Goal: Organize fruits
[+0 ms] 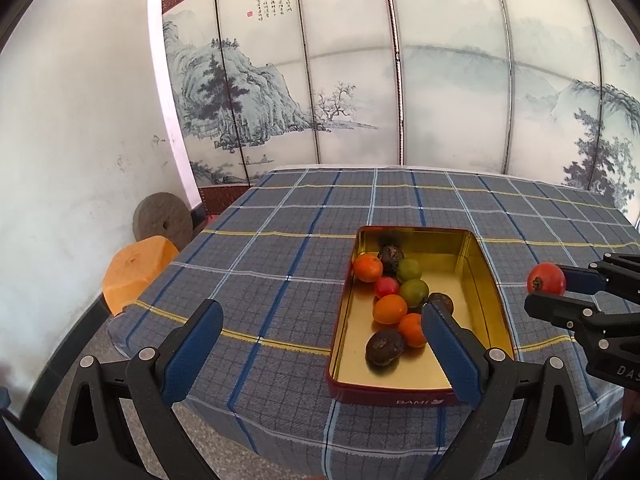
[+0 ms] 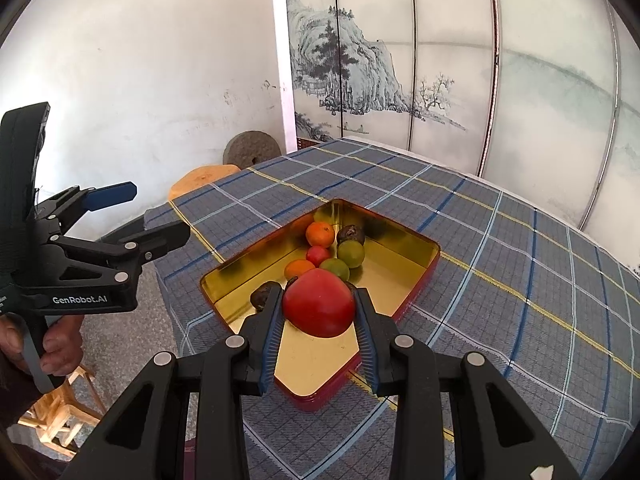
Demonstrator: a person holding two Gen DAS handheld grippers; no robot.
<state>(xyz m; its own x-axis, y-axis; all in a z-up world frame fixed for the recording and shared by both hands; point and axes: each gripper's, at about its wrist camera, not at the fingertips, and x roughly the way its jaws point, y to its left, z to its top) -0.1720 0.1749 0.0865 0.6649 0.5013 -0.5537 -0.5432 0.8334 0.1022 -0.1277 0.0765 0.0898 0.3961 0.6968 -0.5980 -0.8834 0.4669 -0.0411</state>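
Looks nearly done: about 9 fruits already sit in the gold tin [image 1: 472, 276]. The right gripper [image 2: 320, 320] is clamped on a red tomato [image 2: 319, 303] above it; the left gripper [image 1: 320, 344] hangs wide, carrying nothing.

A table [image 1: 280, 264] draped in blue-grey plaid cloth [image 2: 520, 280]; a gold-lined tin [image 1: 476, 264] lies directly on it.
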